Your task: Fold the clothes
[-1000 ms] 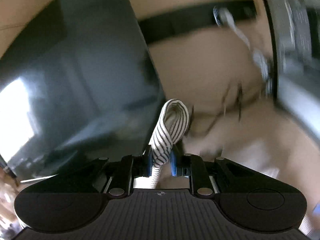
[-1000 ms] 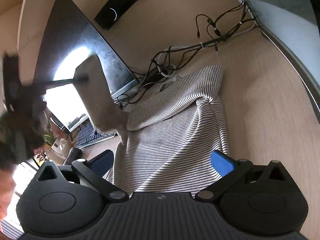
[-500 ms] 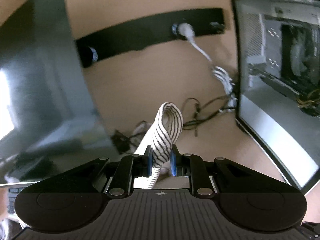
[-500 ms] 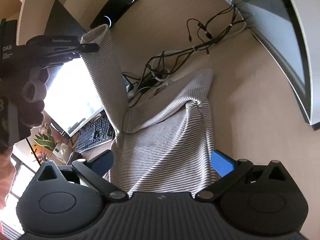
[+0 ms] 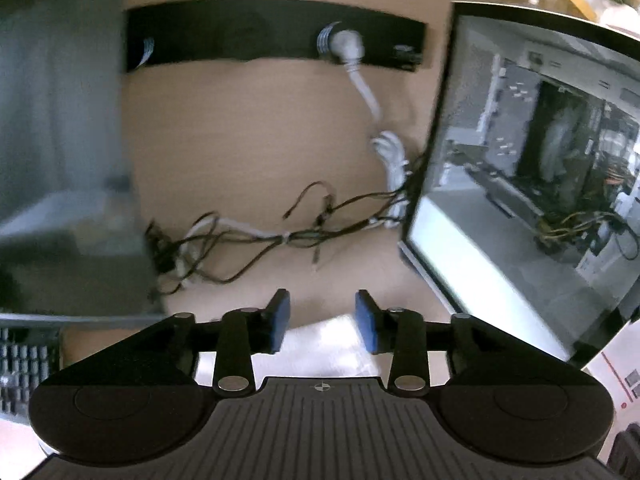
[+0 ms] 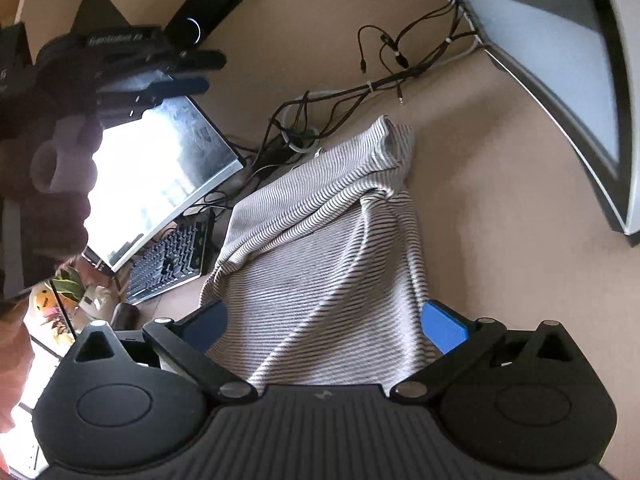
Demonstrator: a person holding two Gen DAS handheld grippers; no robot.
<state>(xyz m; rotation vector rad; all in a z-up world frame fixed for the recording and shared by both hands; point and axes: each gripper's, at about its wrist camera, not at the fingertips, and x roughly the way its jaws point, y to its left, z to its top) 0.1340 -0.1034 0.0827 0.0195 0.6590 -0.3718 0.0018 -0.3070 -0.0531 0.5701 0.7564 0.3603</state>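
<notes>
The left gripper [image 5: 323,318] has blue pads; its jaws are opening with nothing pinched between them, white cloth showing blurred below. The right gripper [image 6: 325,322] stands wide over the grey-and-white striped knit garment [image 6: 320,240], which lies rumpled on the tan desk [image 6: 500,200] near tangled black cables [image 6: 340,108]. Lettering on the left gripper is too blurred to read.

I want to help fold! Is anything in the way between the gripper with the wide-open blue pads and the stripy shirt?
Nothing visible. The right gripper hangs open right over the striped shirt; the cables lie beyond it.
</notes>
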